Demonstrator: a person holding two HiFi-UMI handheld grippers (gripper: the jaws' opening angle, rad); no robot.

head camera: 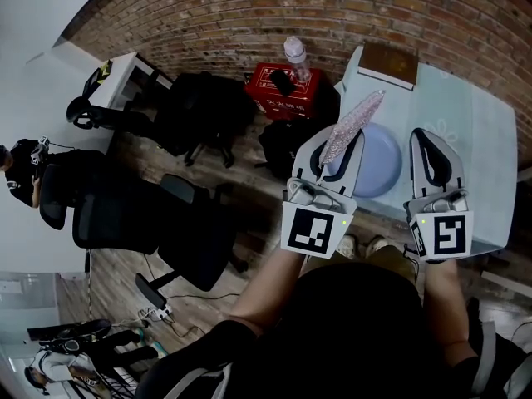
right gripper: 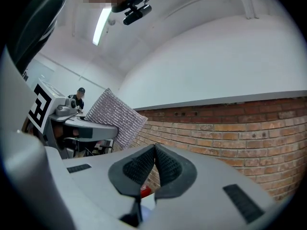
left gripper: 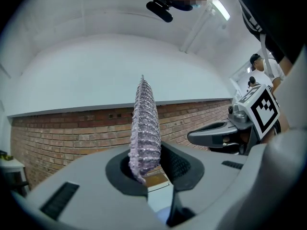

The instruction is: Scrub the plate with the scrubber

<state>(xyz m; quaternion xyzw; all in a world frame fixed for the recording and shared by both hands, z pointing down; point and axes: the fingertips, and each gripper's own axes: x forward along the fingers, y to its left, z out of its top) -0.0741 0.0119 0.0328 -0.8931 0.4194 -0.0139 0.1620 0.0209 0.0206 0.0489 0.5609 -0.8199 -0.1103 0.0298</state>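
Note:
My left gripper [head camera: 342, 137] is shut on a silvery mesh scrubber [head camera: 351, 126], which sticks up and forward from the jaws; in the left gripper view the scrubber [left gripper: 145, 126] stands upright between the pads. A pale blue plate [head camera: 381, 160] lies on the light table [head camera: 465, 115] under and between both grippers. My right gripper [head camera: 434, 142] hovers over the table to the right of the plate, its jaws closed together with nothing in them [right gripper: 153, 163]. The scrubber [right gripper: 115, 116] and the left gripper also show at the left of the right gripper view.
A brown book [head camera: 388, 62] lies at the table's far corner. A red box [head camera: 285, 90] with a plastic bottle [head camera: 298, 58] stands left of the table on the floor. Office chairs [head camera: 158, 227] and a white desk [head camera: 116, 81] are further left. A brick wall [head camera: 291, 7] runs behind.

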